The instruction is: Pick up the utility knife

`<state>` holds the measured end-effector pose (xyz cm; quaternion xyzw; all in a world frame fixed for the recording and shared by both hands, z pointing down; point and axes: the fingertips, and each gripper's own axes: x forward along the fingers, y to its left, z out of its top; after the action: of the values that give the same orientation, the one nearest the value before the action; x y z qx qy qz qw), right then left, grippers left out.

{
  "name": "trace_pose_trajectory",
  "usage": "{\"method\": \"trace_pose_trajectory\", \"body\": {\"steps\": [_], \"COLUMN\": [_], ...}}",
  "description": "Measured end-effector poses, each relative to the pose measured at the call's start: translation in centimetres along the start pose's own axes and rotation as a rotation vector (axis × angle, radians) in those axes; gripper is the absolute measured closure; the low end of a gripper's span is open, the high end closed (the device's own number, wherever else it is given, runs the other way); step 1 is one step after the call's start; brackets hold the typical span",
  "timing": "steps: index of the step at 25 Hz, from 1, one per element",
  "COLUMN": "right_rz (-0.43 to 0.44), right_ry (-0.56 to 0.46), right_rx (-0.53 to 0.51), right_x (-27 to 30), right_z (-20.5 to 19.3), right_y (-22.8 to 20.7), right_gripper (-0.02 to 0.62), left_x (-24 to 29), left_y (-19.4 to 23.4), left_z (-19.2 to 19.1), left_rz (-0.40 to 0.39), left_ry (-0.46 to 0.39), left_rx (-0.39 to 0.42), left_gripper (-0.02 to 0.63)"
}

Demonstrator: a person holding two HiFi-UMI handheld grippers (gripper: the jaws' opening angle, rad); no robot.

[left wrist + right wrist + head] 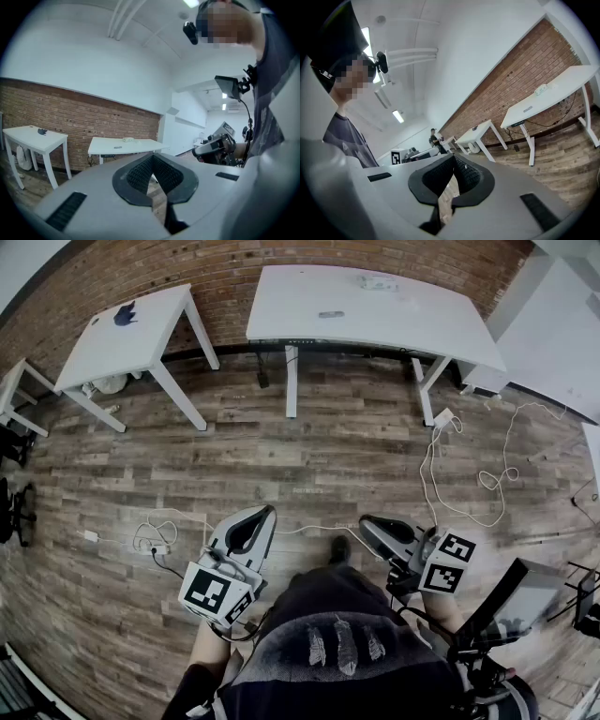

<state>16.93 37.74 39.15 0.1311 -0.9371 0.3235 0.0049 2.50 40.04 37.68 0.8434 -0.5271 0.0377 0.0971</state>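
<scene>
While looking down from the head view, noted the left hand-held gripper [261, 519], white-shelled with black ribbed pads, held low before the body above the brown wood-plank floor [309, 456]. Checked its own view: jaws pressed together, nothing between them. Noted the right hand-held gripper [373, 524], same build, alongside at the other hip; likewise closed tight and empty in its own view. Both aimed roughly toward the red brick wall [234, 268] and the furniture along it. Logged a wide white rectangular desk [422, 324] against that wall, carrying a small grey oblong item [330, 314] near its middle; possibly the utility knife, too small to confirm. Logged also a pale whitish lump [378, 282] farther back on the same desk, near the wall. Placed both hand-held grippers well apart from that desk, with open floor between. Spotted a smaller white square desk [141, 334] to the left, bearing a dark blue-grey object [125, 313] near its far edge. Traced loose white cables [469, 474] across the planks to the right of the wide desk's legs.
</scene>
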Motion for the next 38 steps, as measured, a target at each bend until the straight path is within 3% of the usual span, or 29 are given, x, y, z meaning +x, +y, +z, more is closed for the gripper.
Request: {"method": "trace_pose_trajectory", "body": {"steps": [8, 12, 16, 24, 33, 38], "right_rz": [-0.017, -0.048, 0.025, 0.142, 0.128, 0.099], "right_ry": [0.029, -0.024, -0.056, -0.060, -0.016, 0.059], "right_rx": [0.065, 0.101, 0.141, 0.150, 0.145, 0.044], "right_x": [-3.1, -5.1, -5.9, -3.2, 5.7, 12.4], "right_z": [2.4, 4.6, 6.4, 8.0, 7.9, 7.4], "right_y": [-6.9, -11.1, -13.1, -12.6, -9.2, -6.1], "right_gripper": [0.595, 0.595, 0.595, 0.595, 0.595, 0.595], "left_x": [8.6, 12.1, 14.2, 14.5, 9.7, 5.7], "left_y": [-1.6, -2.3, -2.5, -0.3, 8.0, 14.6], "left_z": [1.0, 1.6, 2.0, 1.6, 1.8, 2.3], "left_rz": [-0.007, 0.013, 0.043, 0.088, 0.128, 0.166], "left_ry": [0.059, 0.085, 0.095, 0.123, 0.047, 0.008], "left_rx": [0.029, 0.047, 0.073, 0.084, 0.079, 0.063], "left_gripper": [0.611, 0.611, 0.611, 0.611, 0.611, 0.611]}}
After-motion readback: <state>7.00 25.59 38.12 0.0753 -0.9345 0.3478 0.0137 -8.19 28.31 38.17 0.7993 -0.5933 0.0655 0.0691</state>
